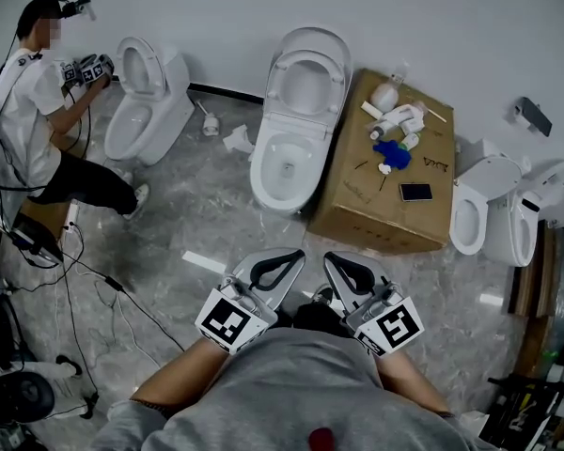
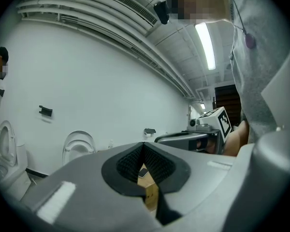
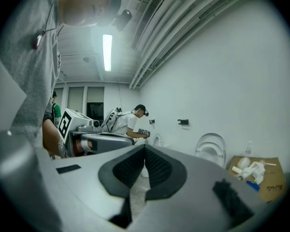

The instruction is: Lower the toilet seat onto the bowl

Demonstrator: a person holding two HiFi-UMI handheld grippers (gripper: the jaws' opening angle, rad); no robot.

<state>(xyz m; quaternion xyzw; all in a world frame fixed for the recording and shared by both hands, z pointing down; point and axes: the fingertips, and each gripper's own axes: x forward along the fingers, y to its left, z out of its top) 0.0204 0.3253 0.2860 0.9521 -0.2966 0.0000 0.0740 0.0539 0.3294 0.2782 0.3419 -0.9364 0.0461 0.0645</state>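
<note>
The white toilet (image 1: 287,153) stands against the far wall, its seat and lid (image 1: 308,75) raised upright over the open bowl. In the left gripper view the raised seat (image 2: 79,148) shows left of the jaws; in the right gripper view the same seat (image 3: 211,149) shows to the right. My left gripper (image 1: 280,269) and right gripper (image 1: 353,272) hang side by side close to my body, well short of the toilet. Both are shut with nothing between the jaws, tips meeting on the left gripper (image 2: 144,145) and on the right gripper (image 3: 145,147).
A cardboard box (image 1: 357,195) with bottles and a phone (image 1: 415,192) sits right of the toilet. Another person (image 1: 33,101) works at a second toilet (image 1: 143,101) on the left. Two more toilets (image 1: 493,209) stand at right. Cables (image 1: 94,280) trail across the floor at left.
</note>
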